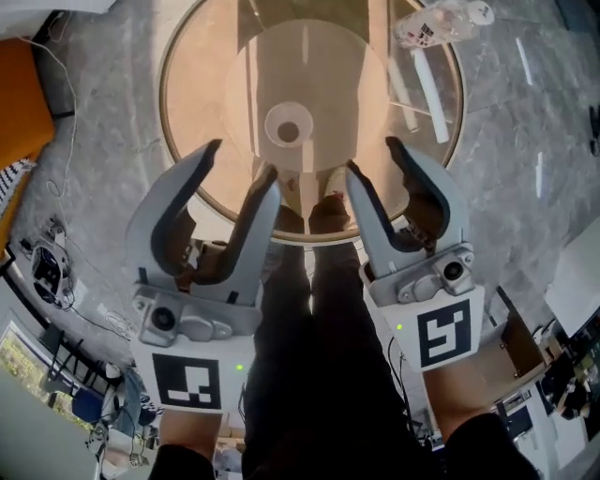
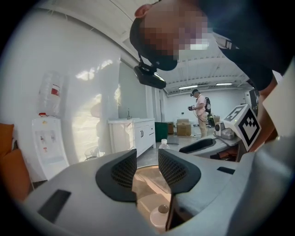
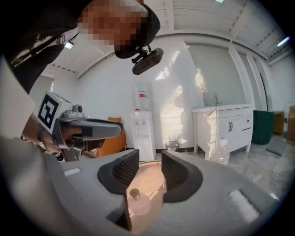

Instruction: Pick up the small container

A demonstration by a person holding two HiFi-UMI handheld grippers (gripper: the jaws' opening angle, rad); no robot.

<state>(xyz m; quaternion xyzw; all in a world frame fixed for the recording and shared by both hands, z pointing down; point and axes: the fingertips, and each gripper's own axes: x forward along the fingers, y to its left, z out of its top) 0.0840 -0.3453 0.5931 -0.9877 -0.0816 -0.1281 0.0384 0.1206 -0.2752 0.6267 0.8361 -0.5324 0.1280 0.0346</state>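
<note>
Round tan surface (image 1: 202,84) with a glassy top, set on grey marbled floor (image 1: 103,103). Spotted small container (image 1: 288,129) upright near the surface's centre, clear-bodied with a brownish cap, standing free.

Left gripper (image 1: 241,159) low in the head view, fingers released and spread, gap bare. Container off at 1 o'clock from its tips, apart.

Right gripper (image 1: 373,155) alongside, fingers likewise released, holding nothing. Container at 10 o'clock from its tips, apart.

Checked the left gripper view: container low in the gap at 5 o'clock, beyond the pads, not between them. Same in the right gripper view: at 7 o'clock under the gap, untouched.

Clear plastic bottle (image 1: 441,23) at the surface's 1 o'clock rim, well apart from both grippers.
</note>
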